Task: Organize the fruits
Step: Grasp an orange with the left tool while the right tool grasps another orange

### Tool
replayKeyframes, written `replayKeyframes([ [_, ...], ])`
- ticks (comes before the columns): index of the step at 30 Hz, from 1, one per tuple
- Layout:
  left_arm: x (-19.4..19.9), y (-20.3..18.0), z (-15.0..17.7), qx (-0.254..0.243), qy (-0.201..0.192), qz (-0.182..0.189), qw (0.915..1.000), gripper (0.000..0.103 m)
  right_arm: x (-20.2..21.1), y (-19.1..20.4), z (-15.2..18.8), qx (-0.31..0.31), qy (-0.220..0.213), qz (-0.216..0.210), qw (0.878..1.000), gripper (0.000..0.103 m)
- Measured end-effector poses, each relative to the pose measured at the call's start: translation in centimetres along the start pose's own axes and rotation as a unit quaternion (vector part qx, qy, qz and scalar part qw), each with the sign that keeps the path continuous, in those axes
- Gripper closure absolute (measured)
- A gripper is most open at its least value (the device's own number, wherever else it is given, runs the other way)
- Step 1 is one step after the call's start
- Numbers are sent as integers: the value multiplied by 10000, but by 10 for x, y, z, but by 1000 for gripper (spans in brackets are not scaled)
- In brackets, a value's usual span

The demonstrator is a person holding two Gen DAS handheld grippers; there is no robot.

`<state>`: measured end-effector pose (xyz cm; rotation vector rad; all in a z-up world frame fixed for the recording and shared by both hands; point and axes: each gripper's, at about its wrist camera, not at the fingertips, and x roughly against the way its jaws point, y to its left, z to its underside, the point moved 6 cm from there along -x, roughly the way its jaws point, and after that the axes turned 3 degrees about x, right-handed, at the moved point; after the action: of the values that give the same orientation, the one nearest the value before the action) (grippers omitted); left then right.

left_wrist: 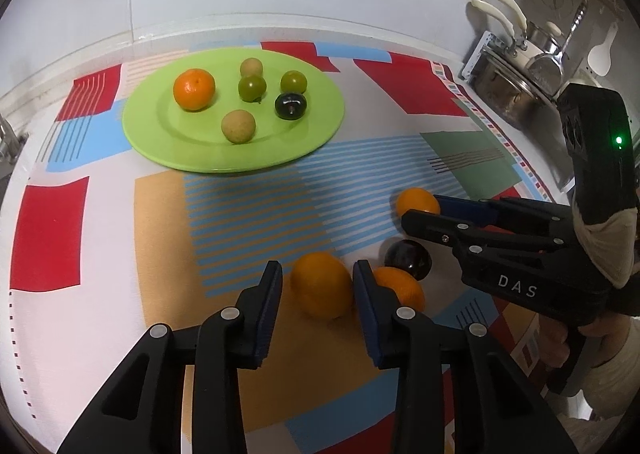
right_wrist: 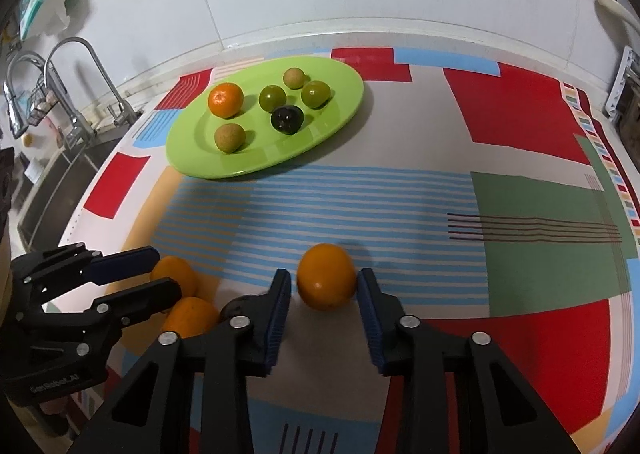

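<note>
both wrist views: close, angled down | shared: green plate (left_wrist: 132, 121) (right_wrist: 176, 149)

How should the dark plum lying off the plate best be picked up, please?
Grip the plum across its round middle, coming from above: an orange crowds its near side and the right tool its far side, so only the top is free.

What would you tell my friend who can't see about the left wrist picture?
The left gripper closes around an orange on a colourful tablecloth, while the right gripper closes on another orange. A third orange and a dark plum lie between them. Behind, a green plate holds six small fruits.
</note>
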<state>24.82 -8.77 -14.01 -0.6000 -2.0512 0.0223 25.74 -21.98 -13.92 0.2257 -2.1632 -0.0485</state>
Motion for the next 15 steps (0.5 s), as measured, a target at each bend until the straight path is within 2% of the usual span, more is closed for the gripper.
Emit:
replayKeyframes([
  [8,-3,0,-3,76,27,99,9999,71,11,5,-3,47,-146,-29,9999,71],
  [15,2,-1,-4,-10,-79,-40,10000,71,28,18,-8,204,-331,-88,9992,71],
])
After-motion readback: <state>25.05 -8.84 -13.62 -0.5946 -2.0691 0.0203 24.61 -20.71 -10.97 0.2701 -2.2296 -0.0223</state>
